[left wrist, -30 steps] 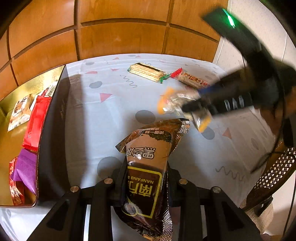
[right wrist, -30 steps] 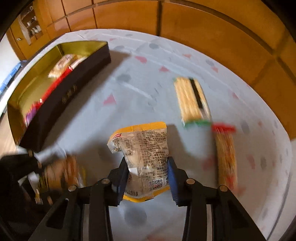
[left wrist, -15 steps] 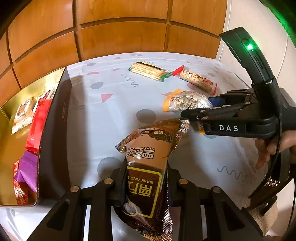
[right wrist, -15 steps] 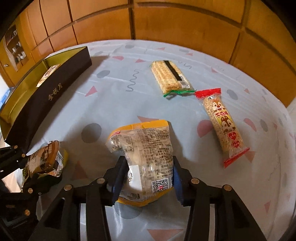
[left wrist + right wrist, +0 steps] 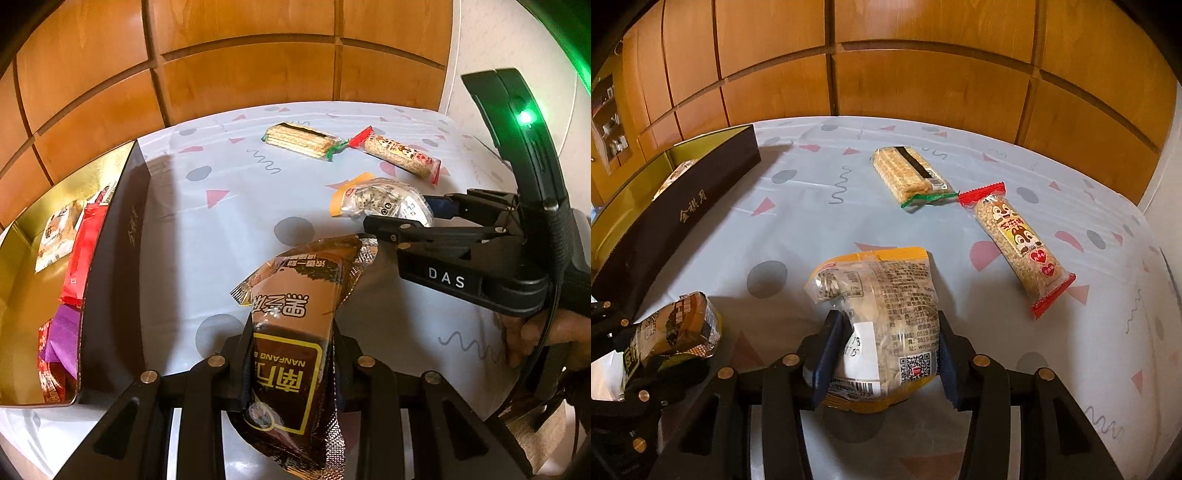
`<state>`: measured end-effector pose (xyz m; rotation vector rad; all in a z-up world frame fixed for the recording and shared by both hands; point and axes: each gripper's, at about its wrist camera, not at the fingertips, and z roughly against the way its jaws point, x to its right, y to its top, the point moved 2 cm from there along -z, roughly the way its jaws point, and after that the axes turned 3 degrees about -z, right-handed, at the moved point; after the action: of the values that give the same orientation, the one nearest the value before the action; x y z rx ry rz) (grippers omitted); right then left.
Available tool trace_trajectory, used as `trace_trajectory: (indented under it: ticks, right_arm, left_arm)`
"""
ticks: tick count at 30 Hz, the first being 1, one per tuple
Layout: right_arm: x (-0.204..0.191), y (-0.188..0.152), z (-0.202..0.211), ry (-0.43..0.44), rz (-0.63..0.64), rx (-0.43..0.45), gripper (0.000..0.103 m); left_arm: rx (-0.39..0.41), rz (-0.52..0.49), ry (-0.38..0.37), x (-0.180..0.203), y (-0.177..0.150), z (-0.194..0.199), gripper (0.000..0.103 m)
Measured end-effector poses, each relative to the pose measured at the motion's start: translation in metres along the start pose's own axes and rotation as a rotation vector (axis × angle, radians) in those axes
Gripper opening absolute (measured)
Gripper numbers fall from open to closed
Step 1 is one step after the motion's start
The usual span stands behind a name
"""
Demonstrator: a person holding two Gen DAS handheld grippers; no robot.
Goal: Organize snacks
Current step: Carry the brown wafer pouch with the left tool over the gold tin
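My left gripper (image 5: 291,354) is shut on a brown snack pack (image 5: 295,332) and holds it above the table, to the right of the dark gift box (image 5: 110,266). The pack also shows in the right wrist view (image 5: 672,328). My right gripper (image 5: 882,343) is shut on a yellow-edged clear snack bag (image 5: 882,306), seen from the left wrist view (image 5: 380,201) too. A cracker pack (image 5: 908,175) and a red-ended sesame bar (image 5: 1015,243) lie on the table further back.
The gift box (image 5: 672,214) with gold lining holds several snacks (image 5: 85,251) and stands at the table's left. The patterned tablecloth (image 5: 820,229) covers the table. Wooden wall panels rise behind. A hand (image 5: 535,332) holds the right gripper.
The right gripper has swung from a blurred sweep to a steady pose, turned more toward the table's back, with the bag still gripped. The left gripper has barely moved.
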<state>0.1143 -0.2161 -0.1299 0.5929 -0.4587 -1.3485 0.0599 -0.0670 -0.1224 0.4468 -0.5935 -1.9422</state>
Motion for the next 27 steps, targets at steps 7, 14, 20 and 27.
trace_trajectory:
  ticks: [7, 14, 20, 27]
  right_arm:
    - [-0.003, 0.002, -0.006, 0.008, -0.013, 0.008, 0.049]
    - [-0.004, 0.002, -0.006, 0.004, -0.014, 0.009, 0.049]
    - [-0.005, 0.002, -0.006, -0.004, -0.008, 0.008, 0.049]
    - [-0.005, 0.002, -0.007, -0.015, 0.001, 0.008, 0.049]
  left_arm:
    - [-0.001, 0.004, -0.006, -0.001, 0.001, 0.002, 0.031]
    - [0.02, 0.023, -0.034, -0.008, -0.002, 0.013, 0.031]
    - [0.058, 0.042, -0.044, -0.014, 0.0, 0.028, 0.031]
    - [0.115, 0.066, -0.054, -0.021, 0.006, 0.054, 0.031]
